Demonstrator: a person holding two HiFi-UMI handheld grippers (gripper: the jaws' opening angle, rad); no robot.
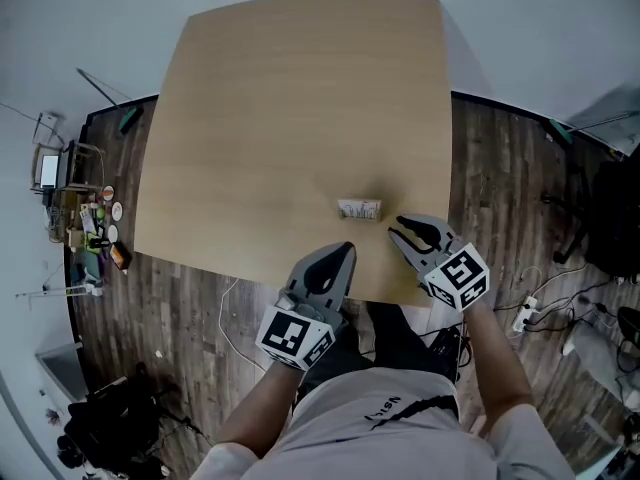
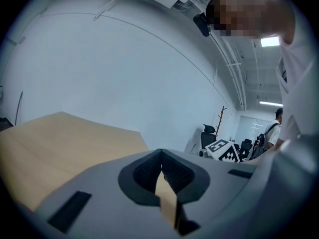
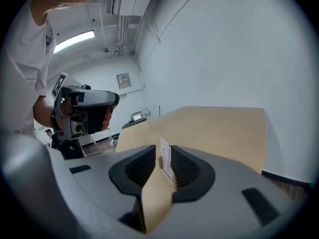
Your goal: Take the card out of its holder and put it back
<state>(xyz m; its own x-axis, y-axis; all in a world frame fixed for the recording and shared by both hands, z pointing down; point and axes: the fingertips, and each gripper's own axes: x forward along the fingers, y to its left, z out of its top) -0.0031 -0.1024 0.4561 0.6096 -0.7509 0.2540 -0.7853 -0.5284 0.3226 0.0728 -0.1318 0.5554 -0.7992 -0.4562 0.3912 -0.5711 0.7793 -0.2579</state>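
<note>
Card (image 1: pixel 359 207) stands in its holder (image 1: pixel 360 215) on the table (image 1: pixel 280 118), long edge crosswise. It is just ahead-left of the nearer right gripper (image 1: pixel 397 227), jaws slightly spread, empty. Left gripper (image 1: pixel 346 250) is pressed together, empty.

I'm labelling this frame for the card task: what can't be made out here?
Print on the card: too small in head view; only a sliver shows between the jaws in right gripper view.
The holder: too small in head view to tell from the card.
Left gripper view: card out of view; only table shows beyond the jaws.
</note>
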